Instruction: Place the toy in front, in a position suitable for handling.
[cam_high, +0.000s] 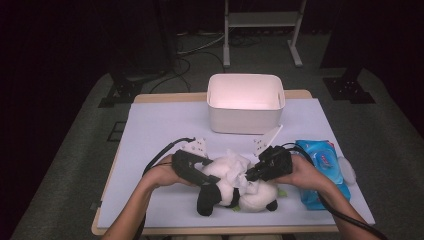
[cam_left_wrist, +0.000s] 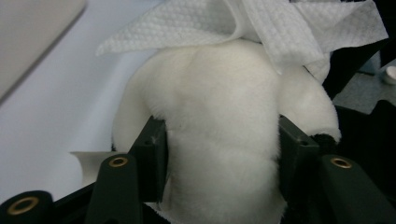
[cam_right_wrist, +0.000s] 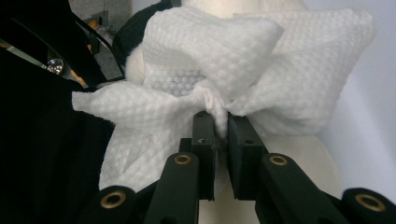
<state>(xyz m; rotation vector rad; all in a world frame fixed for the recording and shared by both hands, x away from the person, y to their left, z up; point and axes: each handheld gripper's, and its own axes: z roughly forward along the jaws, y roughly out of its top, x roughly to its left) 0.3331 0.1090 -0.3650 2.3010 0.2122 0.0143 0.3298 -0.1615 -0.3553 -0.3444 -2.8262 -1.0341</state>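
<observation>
A black-and-white panda plush (cam_high: 252, 198) lies near the front edge of the table. My left gripper (cam_high: 212, 179) comes at it from the left. In the left gripper view its jaws press on both sides of the plush's white body (cam_left_wrist: 219, 116). A crumpled white wipe (cam_high: 235, 162) lies on top of the plush. My right gripper (cam_high: 248, 175) reaches in from the right. In the right gripper view its two pads (cam_right_wrist: 220, 122) are shut on a bunched fold of the wipe (cam_right_wrist: 224, 60), and the cream plush (cam_right_wrist: 303, 161) shows below it.
A white open bin (cam_high: 245, 117) stands at the back middle of the pale table mat (cam_high: 160, 125). A blue pack of wipes (cam_high: 322, 165) lies to the right of my right hand. Dark floor, cables and a metal stand lie beyond the table.
</observation>
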